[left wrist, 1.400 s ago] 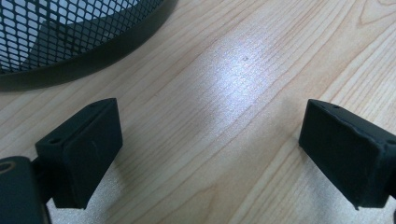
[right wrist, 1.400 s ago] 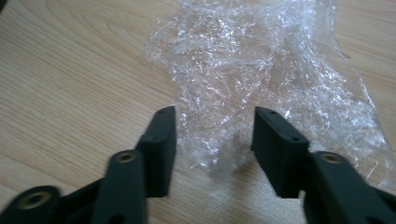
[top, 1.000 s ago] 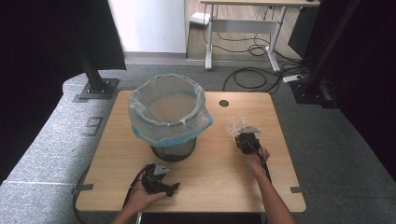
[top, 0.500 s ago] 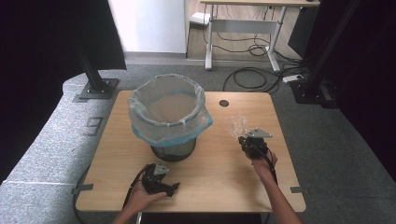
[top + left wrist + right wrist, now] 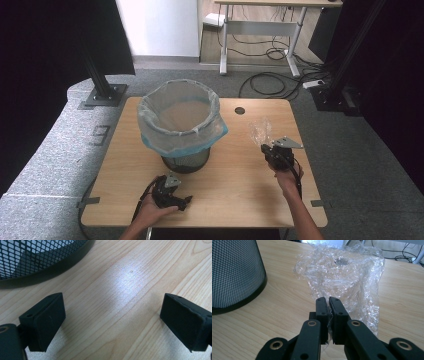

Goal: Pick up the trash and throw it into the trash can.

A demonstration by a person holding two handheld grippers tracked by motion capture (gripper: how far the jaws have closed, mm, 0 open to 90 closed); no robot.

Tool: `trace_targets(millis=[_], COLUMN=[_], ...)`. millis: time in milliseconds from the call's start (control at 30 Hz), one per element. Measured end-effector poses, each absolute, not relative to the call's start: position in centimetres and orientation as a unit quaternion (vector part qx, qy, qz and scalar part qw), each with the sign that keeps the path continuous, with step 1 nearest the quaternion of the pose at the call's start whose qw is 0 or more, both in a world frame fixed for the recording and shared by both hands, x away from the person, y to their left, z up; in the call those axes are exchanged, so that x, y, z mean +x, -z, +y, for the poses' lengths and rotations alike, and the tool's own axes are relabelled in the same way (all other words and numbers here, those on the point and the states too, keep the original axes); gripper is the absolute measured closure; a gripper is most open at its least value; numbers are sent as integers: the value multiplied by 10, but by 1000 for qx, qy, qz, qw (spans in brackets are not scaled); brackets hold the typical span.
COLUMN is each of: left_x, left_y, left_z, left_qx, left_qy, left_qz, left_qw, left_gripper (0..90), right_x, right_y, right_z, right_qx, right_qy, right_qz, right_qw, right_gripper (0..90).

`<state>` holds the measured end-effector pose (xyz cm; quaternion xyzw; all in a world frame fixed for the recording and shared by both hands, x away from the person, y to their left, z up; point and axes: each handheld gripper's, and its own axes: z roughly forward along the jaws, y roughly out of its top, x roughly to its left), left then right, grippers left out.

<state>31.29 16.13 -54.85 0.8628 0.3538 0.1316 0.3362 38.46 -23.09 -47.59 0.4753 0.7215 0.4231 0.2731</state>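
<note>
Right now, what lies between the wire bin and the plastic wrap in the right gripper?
Bare wooden table in the high view, between the wire bin and the plastic wrap held by the right gripper.

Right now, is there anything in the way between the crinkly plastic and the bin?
Nothing visible. The right gripper has its jaws shut on the clear plastic wrap, and bare table lies between it and the lined mesh bin. Only the bin's tall rim must be cleared.

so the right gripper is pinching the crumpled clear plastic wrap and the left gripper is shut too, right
Not quite. The right gripper does pinch the crumpled clear plastic wrap, but the left gripper is open: the left gripper view shows its jaws wide apart over bare table.
</note>
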Motion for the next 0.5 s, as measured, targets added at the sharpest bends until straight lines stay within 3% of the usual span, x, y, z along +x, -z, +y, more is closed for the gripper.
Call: trace_targets(millis=[500], left_x=[313], left_y=[548], left_z=[161], left_qx=[862], left_qy=[-131], left_qz=[354], left_qw=[337], left_gripper=[59], right_x=[375], right_y=[451], right_z=[-232], right_qx=[462], right_qy=[-457], right_qz=[707], right_qw=[281], right_gripper=[854])
